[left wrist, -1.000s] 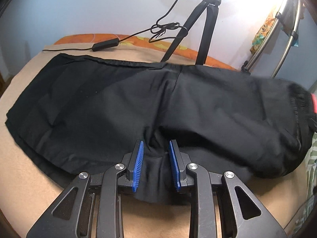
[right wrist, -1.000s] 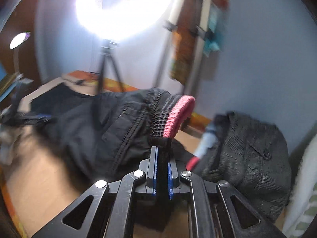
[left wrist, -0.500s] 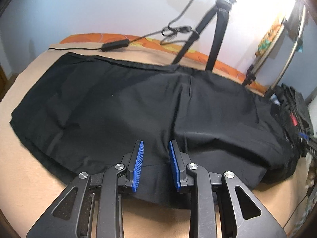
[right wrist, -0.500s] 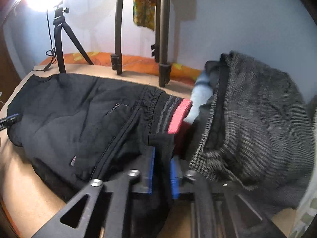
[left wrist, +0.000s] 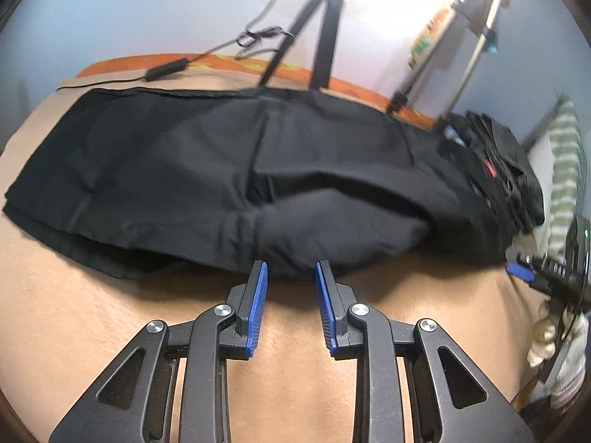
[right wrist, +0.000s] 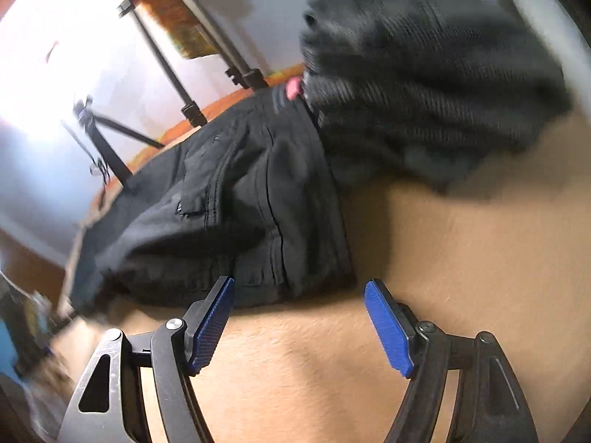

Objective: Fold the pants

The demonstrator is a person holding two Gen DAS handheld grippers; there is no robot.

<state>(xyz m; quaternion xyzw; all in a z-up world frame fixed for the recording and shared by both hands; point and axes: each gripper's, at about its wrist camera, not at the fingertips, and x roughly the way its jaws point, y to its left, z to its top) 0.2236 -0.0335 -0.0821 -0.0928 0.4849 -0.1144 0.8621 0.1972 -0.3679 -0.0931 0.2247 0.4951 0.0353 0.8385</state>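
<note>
The black pants [left wrist: 221,170] lie folded lengthwise across the tan bed [left wrist: 110,313], waistband to the right. My left gripper [left wrist: 290,264] hovers at their near edge with its jaws opening a little. Its blue pads [left wrist: 258,295] touch no fabric and only bedding shows between them. In the right wrist view the waistband end of the pants [right wrist: 258,203] rests flat just beyond my right gripper [right wrist: 299,282]. Its jaws are opening wide and hold nothing. A bit of pink waistband lining [right wrist: 294,86] shows at the far side.
A grey checked garment [right wrist: 424,74] is heaped right beside the waistband. A black tripod [left wrist: 321,37] and a cable with an inline box [left wrist: 166,70] stand behind the pants, metal stand legs [right wrist: 192,110] further right. A striped cloth [left wrist: 565,184] lies at the right edge.
The right gripper let go of the pink-lined waistband, sank and rolled, and its jaws spread wide. The left gripper drew back off the pants' near edge, so no fabric lies between its pads.
</note>
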